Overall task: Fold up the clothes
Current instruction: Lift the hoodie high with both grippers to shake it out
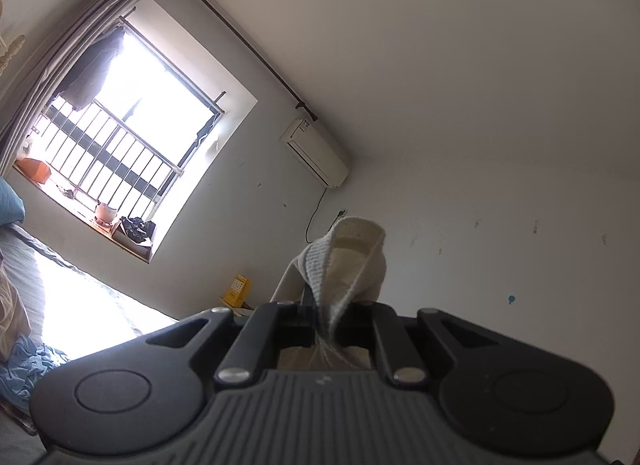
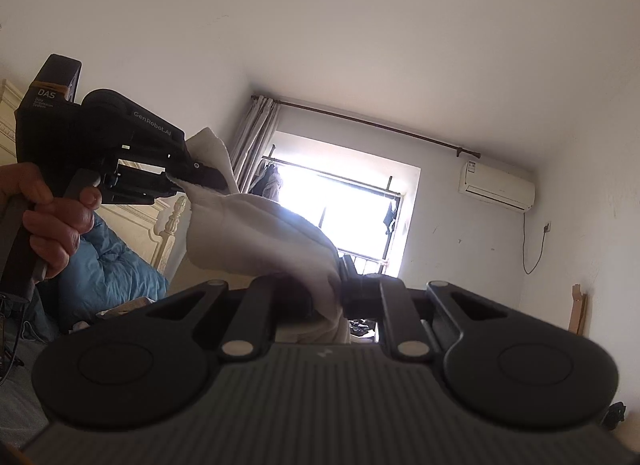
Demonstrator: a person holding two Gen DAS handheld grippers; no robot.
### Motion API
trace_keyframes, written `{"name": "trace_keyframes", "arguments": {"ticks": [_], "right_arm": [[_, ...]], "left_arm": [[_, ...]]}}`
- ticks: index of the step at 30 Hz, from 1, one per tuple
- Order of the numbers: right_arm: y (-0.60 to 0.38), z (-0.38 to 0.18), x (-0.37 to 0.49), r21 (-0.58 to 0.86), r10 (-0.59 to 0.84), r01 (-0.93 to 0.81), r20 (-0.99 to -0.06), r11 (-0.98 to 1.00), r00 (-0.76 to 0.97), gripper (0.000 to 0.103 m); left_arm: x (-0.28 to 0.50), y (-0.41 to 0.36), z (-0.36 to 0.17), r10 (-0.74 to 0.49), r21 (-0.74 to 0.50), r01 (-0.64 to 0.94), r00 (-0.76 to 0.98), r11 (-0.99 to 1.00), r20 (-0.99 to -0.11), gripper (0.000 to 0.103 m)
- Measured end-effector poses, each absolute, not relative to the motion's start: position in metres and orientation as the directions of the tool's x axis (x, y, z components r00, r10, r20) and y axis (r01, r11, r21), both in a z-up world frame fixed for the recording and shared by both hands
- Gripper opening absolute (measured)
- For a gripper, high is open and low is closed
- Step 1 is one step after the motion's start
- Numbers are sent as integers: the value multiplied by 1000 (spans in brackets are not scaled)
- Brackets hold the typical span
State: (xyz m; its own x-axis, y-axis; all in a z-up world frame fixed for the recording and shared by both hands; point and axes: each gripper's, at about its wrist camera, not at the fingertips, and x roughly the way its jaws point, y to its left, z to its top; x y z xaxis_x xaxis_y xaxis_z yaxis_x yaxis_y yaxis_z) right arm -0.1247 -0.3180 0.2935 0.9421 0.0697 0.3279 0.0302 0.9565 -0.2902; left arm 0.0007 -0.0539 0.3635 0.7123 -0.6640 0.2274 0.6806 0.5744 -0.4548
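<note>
A cream-white garment with a ribbed knit edge [image 1: 344, 261] is held up in the air, both cameras tilted toward the ceiling. My left gripper [image 1: 318, 317] is shut on its ribbed edge, the cloth standing up above the fingers. From the right wrist view the same left gripper [image 2: 204, 179] appears at upper left, held by a hand [image 2: 48, 213], pinching a corner of the white garment [image 2: 260, 233]. My right gripper [image 2: 340, 297] is shut on another part of the garment, which spans between the two grippers. The fingertips are mostly hidden by cloth.
A bed [image 1: 80, 297] with a blue quilt [image 2: 108, 269], a cream headboard [image 2: 160, 225] and blue cloth [image 1: 24, 369] lies below at left. A barred window [image 1: 120, 153] with curtain, an air conditioner [image 2: 496, 185] and a yellow box [image 1: 238, 289] line the far wall.
</note>
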Motion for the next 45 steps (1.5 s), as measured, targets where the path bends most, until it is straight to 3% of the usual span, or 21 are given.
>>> {"name": "trace_keyframes", "arguments": {"ticks": [11,19,28,34,42,43,45], "right_arm": [[-294,326,-162,-323,127,28,450,946,884,10],[-303,331,-177,-302,155,5,504,953,849,10],[-322,311,-125,-299,130,7,435,954,891,10],[-358,279,-34,-267,78,10,317,964,945,10],[-371,189,153,-195,27,-23,18,981,999,10],[-370,174,187,-180,20,-25,-28,983,999,10],[-371,134,239,-144,15,-34,-128,989,992,10]], "left_arm": [[-90,-44,407,-588,-287,704,705,650,398,8],[-103,-47,410,-565,-250,677,724,693,396,9],[-48,-61,386,-542,-289,628,774,722,328,9],[76,-83,344,-530,-325,559,829,763,179,9],[269,-108,221,-461,-321,402,878,858,-132,10],[290,-111,200,-451,-309,385,874,870,-183,12],[329,-114,155,-427,-293,343,852,892,-302,24]]}}
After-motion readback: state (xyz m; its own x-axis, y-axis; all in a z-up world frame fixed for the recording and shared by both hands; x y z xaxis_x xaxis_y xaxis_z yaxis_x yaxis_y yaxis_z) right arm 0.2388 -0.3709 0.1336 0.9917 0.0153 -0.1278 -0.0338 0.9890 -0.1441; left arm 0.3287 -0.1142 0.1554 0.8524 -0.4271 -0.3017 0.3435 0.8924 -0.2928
